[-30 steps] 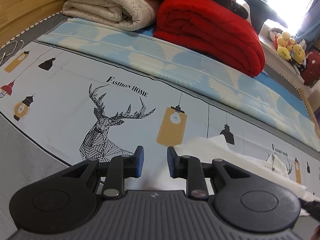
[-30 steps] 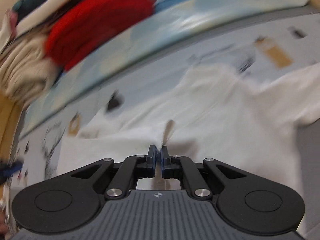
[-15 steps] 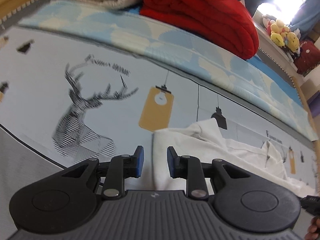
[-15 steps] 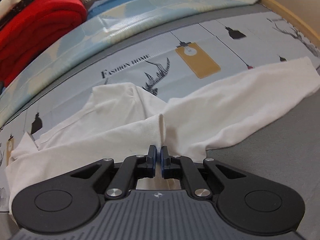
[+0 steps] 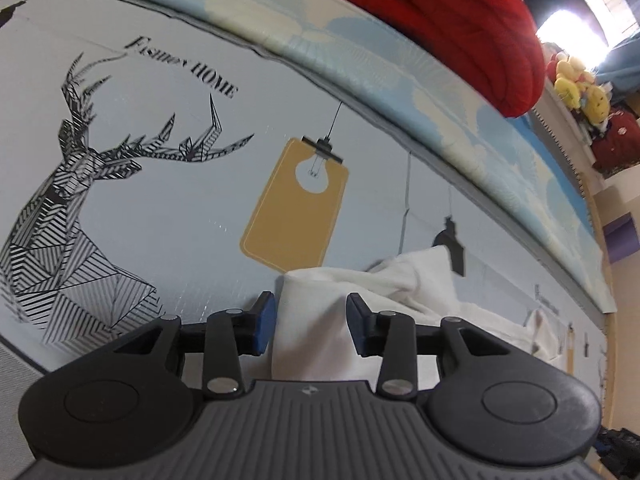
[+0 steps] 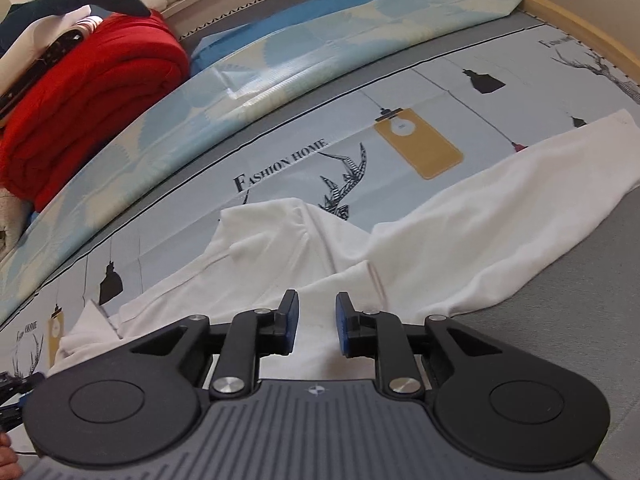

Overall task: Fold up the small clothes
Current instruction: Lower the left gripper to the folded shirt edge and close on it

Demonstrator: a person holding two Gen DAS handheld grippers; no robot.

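White shirt (image 6: 460,240) lies rumpled on bed sheet (image 5: 180,208). Left gripper (image 5: 308,322) fingers just opened, cloth edge between, loose. Right gripper (image 6: 312,322) fingers just opened, let go.

The near part of the white garment (image 6: 460,240) disappears under the right gripper (image 6: 313,322), so its lower hem cannot be seen. In the left wrist view, the red blanket (image 5: 460,28) is cut off by the top edge, and the yellow plush toys (image 5: 580,84) are partly washed out by window glare.
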